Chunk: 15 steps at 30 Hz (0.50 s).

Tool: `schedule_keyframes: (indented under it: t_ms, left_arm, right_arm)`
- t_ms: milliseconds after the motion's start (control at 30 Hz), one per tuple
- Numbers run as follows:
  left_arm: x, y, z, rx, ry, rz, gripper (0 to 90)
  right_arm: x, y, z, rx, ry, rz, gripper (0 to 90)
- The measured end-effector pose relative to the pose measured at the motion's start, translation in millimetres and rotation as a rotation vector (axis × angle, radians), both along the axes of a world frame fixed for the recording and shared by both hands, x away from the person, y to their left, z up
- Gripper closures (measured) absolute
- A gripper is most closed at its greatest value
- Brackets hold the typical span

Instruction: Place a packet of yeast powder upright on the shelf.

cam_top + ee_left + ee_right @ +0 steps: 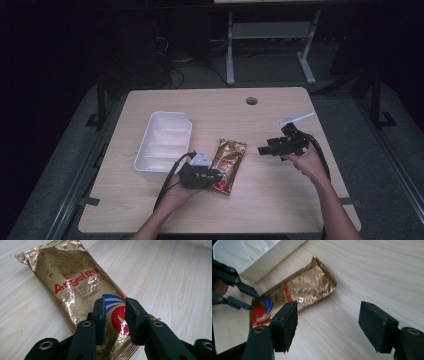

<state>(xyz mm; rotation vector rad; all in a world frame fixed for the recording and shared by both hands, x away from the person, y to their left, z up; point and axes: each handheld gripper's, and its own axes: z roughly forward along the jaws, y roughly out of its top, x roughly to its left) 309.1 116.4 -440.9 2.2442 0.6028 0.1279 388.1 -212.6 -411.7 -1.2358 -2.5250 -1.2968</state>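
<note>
A gold foil packet (229, 159) with red lettering lies flat on the wooden table, just right of a white tray. My left gripper (217, 175) is at the packet's near end. In the left gripper view its jaws stand close together (115, 312), pinching the foil of the packet (75, 285) by the red and blue logo. My right gripper (267, 149) hovers over the table's right side, pointing left toward the packet. In the right gripper view its jaws are wide apart (328, 315) with nothing between them, and the packet (307, 290) and the left gripper (253, 301) lie beyond.
The white ribbed tray (150, 132) sits left of the packet, its wall (249, 255) close to the packet's far end. A round cable hole (251, 101) is near the table's far edge. Bare wood lies between the packet and my right hand.
</note>
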Motion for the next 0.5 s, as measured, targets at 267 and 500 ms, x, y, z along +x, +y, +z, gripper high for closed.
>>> schedule_keyframes:
  t_ms: [267,500]
  left_arm:
    - [0.3,0.1,-2.8,0.032,-0.003,0.005,72.2]
    - [-0.6,-0.3,-5.6,0.045,0.003,-0.002,74.5]
  right_arm:
    - [29.0,34.9,-2.7,-0.025,0.042,0.037,32.7]
    - [53.1,59.9,-10.5,-0.067,0.109,0.050,31.9]
